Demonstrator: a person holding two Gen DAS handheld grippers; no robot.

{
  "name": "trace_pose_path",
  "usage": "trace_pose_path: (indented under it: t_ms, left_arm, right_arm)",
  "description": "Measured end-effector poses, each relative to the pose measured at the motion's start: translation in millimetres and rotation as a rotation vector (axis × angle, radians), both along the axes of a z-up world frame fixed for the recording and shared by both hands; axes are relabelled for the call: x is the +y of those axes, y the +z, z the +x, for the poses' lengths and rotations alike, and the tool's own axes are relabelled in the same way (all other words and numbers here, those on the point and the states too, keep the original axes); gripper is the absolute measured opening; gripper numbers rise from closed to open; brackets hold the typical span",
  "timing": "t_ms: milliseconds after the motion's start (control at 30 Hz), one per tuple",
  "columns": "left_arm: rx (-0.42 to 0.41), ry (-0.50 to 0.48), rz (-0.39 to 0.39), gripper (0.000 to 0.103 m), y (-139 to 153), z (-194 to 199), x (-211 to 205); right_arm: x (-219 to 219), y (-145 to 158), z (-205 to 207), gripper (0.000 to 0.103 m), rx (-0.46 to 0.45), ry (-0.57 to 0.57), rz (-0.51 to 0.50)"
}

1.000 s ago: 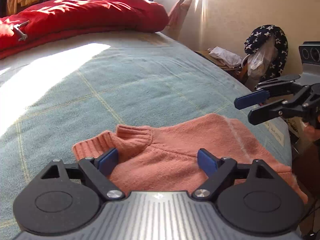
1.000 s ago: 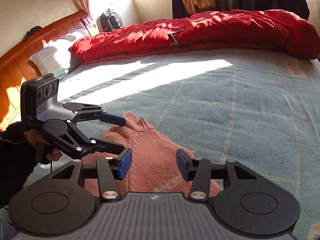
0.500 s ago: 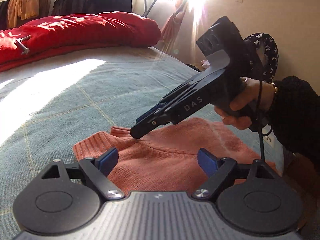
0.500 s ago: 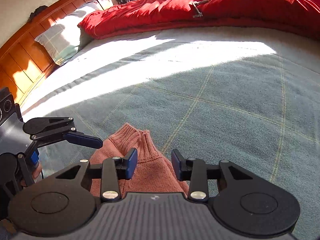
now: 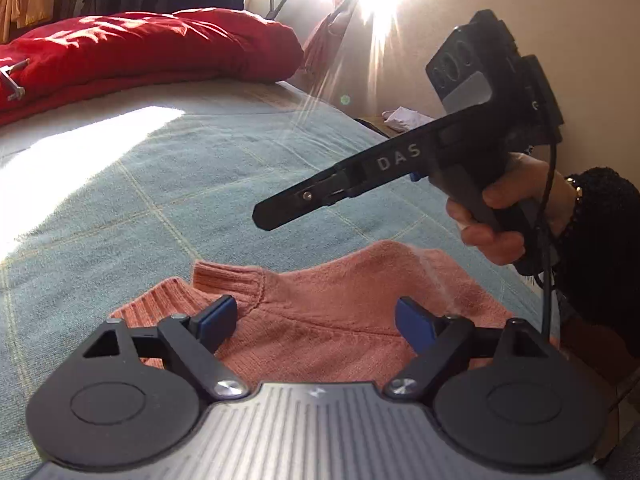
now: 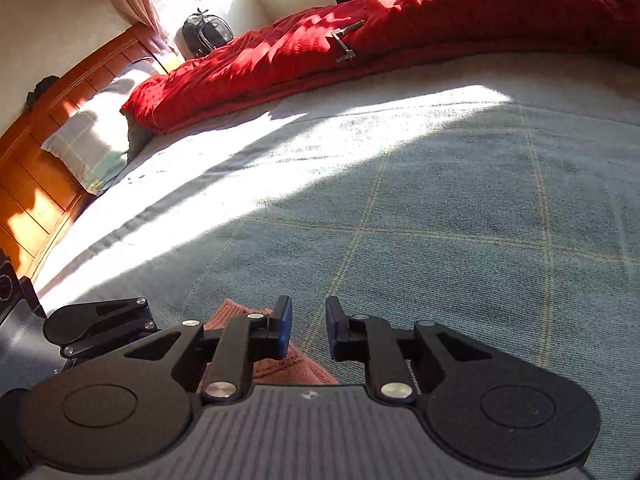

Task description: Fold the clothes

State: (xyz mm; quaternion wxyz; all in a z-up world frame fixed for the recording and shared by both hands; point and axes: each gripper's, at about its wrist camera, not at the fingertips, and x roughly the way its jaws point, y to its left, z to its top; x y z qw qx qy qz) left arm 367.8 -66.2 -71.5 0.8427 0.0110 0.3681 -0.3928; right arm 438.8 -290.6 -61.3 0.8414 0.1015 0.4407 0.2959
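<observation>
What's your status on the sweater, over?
Left gripper open over sweater. Right gripper closing, nothing between pads. Sweater flat on bed. Nothing in the way.

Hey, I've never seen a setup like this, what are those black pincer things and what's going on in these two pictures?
A person holds a hand-held two-finger grasping tool in each hand, each with a camera looking along its fingers. One picture is from the left tool, whose jaws stand wide open over a pink sweater lying on a blue-green bedspread. It also shows the right tool, gripped by a hand. The other picture is the right tool's own view: its jaws have just been closing, nothing pinched yet. A red quilt lies beyond. Neither holds anything.
</observation>
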Motion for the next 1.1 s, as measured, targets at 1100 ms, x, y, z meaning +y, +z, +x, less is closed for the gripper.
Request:
trace_pose_path:
  t_ms: [1100]
  left_arm:
    - [-0.098, -0.079, 0.181, 0.086, 18, -172, -20]
  right_arm:
    - [-32, 23, -196, 0.068, -0.096, -0.053, -0.069]
